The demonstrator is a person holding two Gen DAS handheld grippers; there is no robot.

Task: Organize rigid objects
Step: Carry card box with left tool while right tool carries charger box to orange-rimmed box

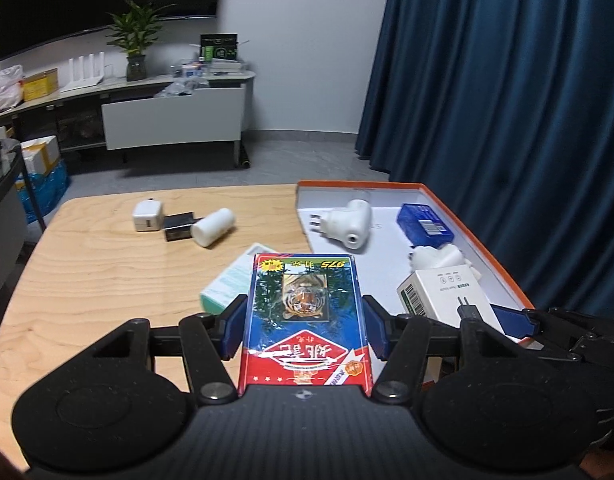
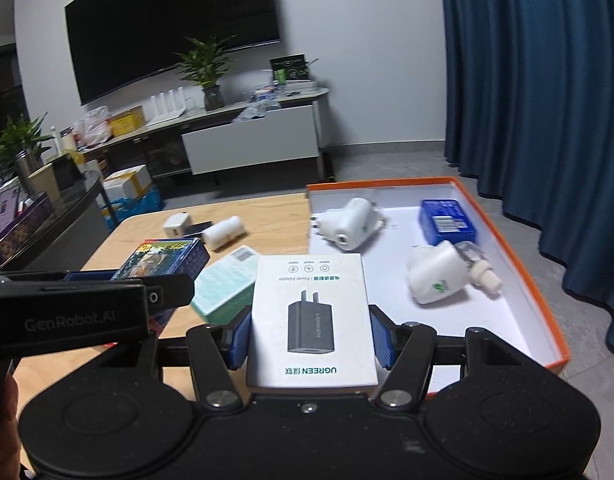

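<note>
Both grippers carrying boxes above the table.
We see the left gripper [image 1: 305,320] clamping a card box [image 1: 305,312], the right gripper [image 2: 312,336] clamping a charger box [image 2: 311,320] (beside the orange tray [image 2: 519,264]); white plugs [image 2: 349,224] lie inside.

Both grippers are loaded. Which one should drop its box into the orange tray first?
Probably the right gripper: its white adapter box is already at the orange tray, while the left gripper holds the playing-card box over the table.
</note>
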